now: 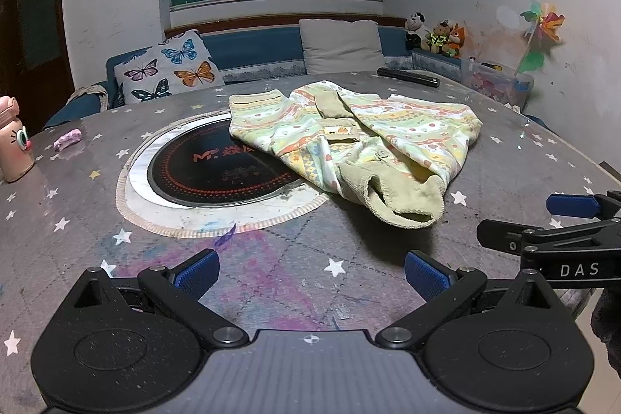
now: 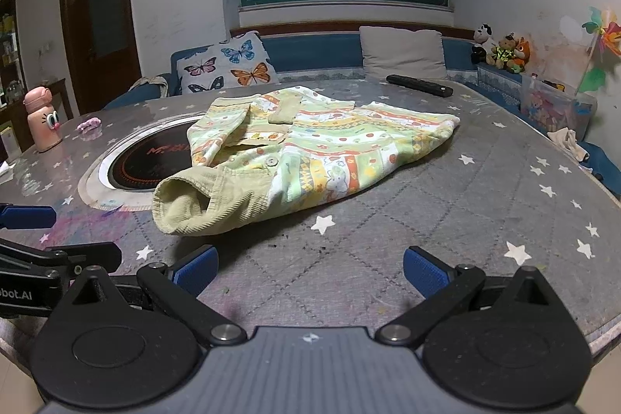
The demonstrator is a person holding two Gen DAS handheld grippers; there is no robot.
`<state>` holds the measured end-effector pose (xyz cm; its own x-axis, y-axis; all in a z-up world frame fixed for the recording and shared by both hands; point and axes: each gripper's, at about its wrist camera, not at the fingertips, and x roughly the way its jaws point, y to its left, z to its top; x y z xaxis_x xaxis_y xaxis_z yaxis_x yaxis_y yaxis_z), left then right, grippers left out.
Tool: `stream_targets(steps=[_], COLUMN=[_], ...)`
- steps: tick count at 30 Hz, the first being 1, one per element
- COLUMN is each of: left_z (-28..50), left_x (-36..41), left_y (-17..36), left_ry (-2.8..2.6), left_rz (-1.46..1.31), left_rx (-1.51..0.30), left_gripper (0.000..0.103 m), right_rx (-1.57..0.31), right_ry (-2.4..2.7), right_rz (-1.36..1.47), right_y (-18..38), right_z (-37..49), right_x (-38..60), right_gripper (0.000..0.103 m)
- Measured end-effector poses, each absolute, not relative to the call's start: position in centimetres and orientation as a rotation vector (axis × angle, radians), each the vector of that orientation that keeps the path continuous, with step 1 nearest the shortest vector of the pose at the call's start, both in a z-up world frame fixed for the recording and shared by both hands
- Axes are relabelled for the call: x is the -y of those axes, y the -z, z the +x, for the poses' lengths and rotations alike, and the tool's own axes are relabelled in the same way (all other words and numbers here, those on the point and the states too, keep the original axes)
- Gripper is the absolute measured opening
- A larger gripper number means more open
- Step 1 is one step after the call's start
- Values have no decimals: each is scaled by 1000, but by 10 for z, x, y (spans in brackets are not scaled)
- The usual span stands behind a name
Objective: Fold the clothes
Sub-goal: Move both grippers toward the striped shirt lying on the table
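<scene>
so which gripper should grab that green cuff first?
Probably right. The cuff lies just ahead of the open right gripper; from the open left gripper it sits farther off, to the right.

Landmark: garment (image 1: 349,138) laid on table (image 1: 271,270), bunched, part draped over right edge of inset cooktop (image 1: 209,173). Cooktop set into table left of garment. Remote (image 1: 407,76) laid behind garment, toward far table edge. Bottle (image 1: 13,142) stood far left of garment at table edge; small wad (image 1: 68,138) between bottle and cooktop. 2 cushions, butterfly cushion (image 1: 170,68) and plain cushion (image 1: 341,45), propped on bench behind garment. Plush toys (image 1: 434,35) seated behind garment to right. Left gripper (image 1: 310,270) and right gripper (image 2: 310,270) held before garment, right gripper to right of left gripper.
</scene>
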<state>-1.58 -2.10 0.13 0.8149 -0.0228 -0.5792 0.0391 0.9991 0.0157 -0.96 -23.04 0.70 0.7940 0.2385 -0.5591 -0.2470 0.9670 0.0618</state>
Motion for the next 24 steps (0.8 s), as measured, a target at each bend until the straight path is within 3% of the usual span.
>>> stream_targets(steps=[24], left_z=[5], left_x=[23], left_y=[-2], left_ry=[49], left_rz=[52], left_rx=[-631], left_gripper=[103], right_rx=[-619], right_ry=[-279], right_rz=[-29], right_y=[-9], right_z=[2], right_x=[224], right_gripper=[102])
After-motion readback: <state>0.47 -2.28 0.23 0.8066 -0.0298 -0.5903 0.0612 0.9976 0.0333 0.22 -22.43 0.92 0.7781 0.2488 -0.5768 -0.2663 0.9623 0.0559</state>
